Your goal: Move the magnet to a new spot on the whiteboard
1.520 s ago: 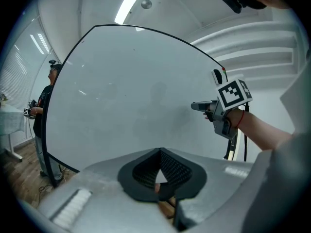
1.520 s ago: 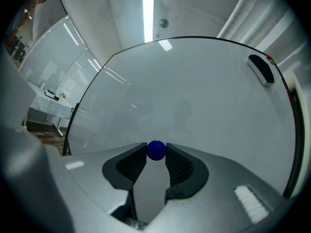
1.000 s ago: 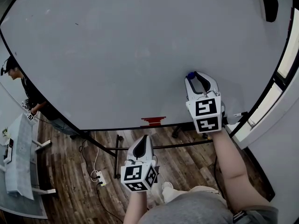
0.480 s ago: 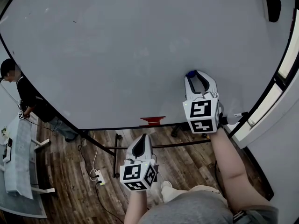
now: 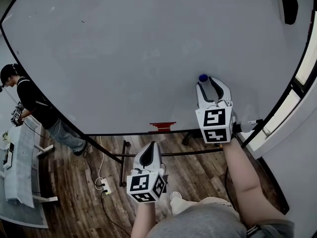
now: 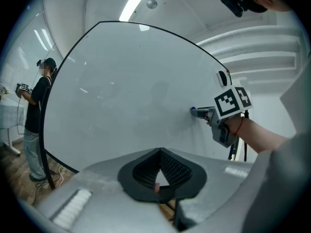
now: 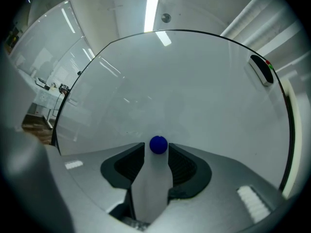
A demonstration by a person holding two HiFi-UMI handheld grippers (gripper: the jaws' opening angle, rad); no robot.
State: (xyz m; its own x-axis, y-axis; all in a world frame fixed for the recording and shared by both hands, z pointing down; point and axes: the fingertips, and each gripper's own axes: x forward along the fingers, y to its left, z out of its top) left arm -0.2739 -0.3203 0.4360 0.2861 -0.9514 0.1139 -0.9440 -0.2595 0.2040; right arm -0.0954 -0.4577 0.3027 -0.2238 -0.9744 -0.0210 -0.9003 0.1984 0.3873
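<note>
A small blue magnet [image 5: 203,78] sits on the white whiteboard [image 5: 124,58], low on its right side. My right gripper [image 5: 207,82] points at the board with the magnet [image 7: 158,144] between its fingertips. Its jaws are opening, and a thin gap shows on each side of the magnet. My left gripper [image 5: 150,148] hangs lower, below the board's bottom edge, with its jaws shut on nothing [image 6: 159,150]. The left gripper view shows the right gripper [image 6: 197,112] at the board with the magnet [image 6: 193,109] at its tip.
A black eraser [image 5: 286,5] hangs at the board's upper right. A red piece [image 5: 162,128] sits on the board's bottom edge. A person in black [image 5: 29,103] stands at the left by a white table [image 5: 20,167]. A power strip [image 5: 105,187] lies on the wooden floor.
The right gripper's jaws have widened around the magnet and the gripper has eased back a little. The magnet stays on the board. The person at the left has shifted.
</note>
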